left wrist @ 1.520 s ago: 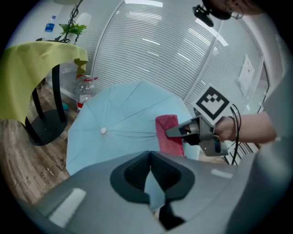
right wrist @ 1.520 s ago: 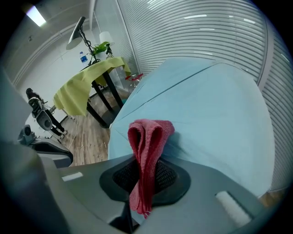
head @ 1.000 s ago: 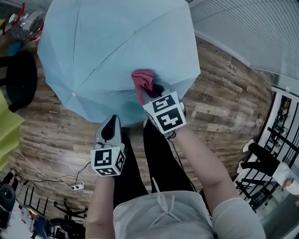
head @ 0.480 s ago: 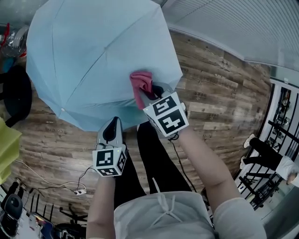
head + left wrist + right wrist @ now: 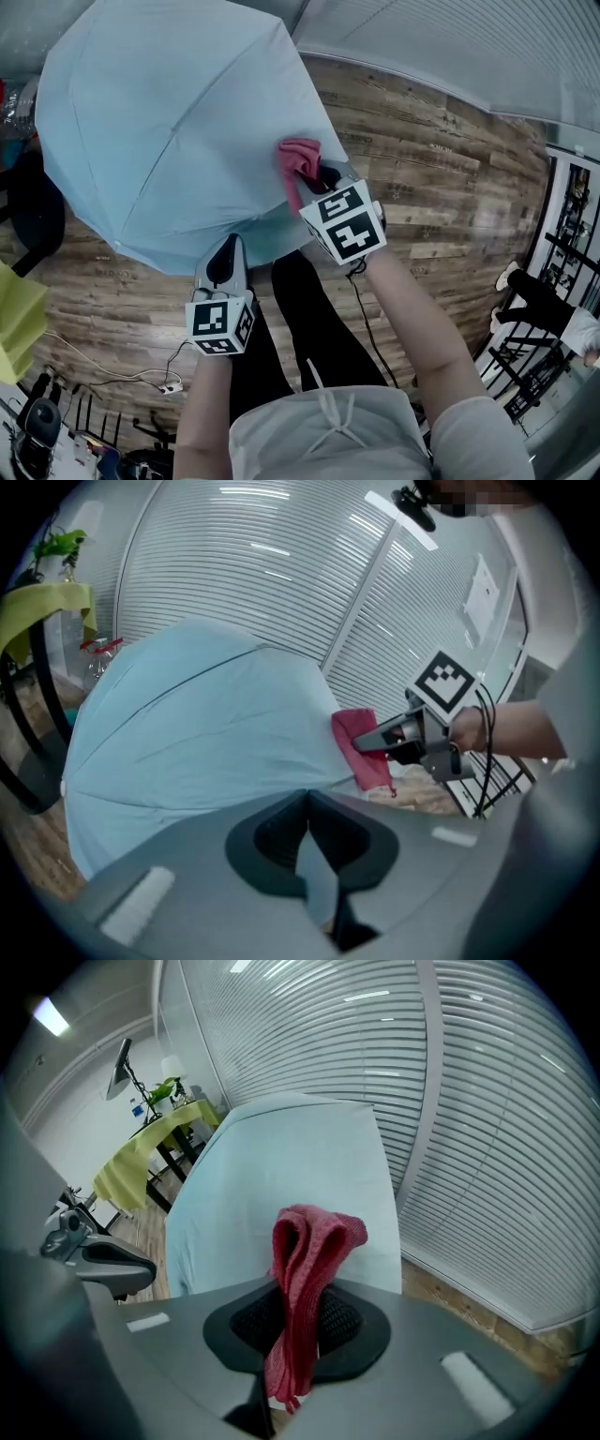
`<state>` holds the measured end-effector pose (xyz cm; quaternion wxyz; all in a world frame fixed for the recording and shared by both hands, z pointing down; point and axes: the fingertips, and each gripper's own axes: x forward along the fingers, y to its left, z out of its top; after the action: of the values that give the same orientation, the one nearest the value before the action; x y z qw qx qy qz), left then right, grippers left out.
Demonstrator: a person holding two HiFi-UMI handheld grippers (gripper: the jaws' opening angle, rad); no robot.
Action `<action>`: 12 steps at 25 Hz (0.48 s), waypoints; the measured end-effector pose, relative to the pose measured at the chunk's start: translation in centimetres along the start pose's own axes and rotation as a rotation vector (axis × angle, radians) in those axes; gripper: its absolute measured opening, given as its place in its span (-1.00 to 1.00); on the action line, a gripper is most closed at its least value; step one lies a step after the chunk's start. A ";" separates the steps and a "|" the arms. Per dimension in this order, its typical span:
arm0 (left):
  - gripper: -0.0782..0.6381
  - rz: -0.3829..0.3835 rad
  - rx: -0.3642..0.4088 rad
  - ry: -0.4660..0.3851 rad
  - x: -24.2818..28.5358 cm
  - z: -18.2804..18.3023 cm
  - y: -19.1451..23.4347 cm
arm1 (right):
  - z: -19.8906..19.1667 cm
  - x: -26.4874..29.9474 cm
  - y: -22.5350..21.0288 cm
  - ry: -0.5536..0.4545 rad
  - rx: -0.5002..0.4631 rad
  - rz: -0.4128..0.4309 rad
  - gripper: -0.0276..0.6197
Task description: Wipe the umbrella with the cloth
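Right hand-held gripper [image 5: 298,1321]: clamps cloth [image 5: 314,1241], presses it against umbrella [image 5: 169,141] rim at 3 o'clock. Left hand-held gripper [image 5: 307,847]: closed on pale strip, likely rim at 6. Wiping underway; most panels probably left.

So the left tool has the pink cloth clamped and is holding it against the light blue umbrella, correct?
Wrong side. It is the right tool that has the pink cloth clamped and is holding it against the light blue umbrella. The right gripper view shows the cloth between its jaws.
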<state>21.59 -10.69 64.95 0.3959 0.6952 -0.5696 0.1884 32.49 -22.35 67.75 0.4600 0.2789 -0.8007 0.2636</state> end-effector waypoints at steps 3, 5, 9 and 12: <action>-0.76 0.004 0.008 0.015 1.4 -0.3 -0.5 | -1.1 0.6 -2.3 0.008 0.018 -0.016 -0.74; -0.76 0.006 0.008 0.024 2.2 -0.5 -1.0 | -2.1 1.1 -3.8 0.013 0.045 -0.029 -0.74; -0.76 0.010 -0.001 0.024 3.3 -0.3 -2.4 | -3.7 1.6 -7.4 0.028 0.088 -0.066 -0.74; -0.76 0.006 0.007 0.035 3.9 -0.3 -3.2 | -4.4 1.8 -9.5 0.042 0.103 -0.089 -0.74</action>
<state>25.76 -12.80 66.83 0.4026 0.6915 -0.5642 0.2037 40.88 -26.38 72.85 0.4728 0.3318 -0.7632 0.2897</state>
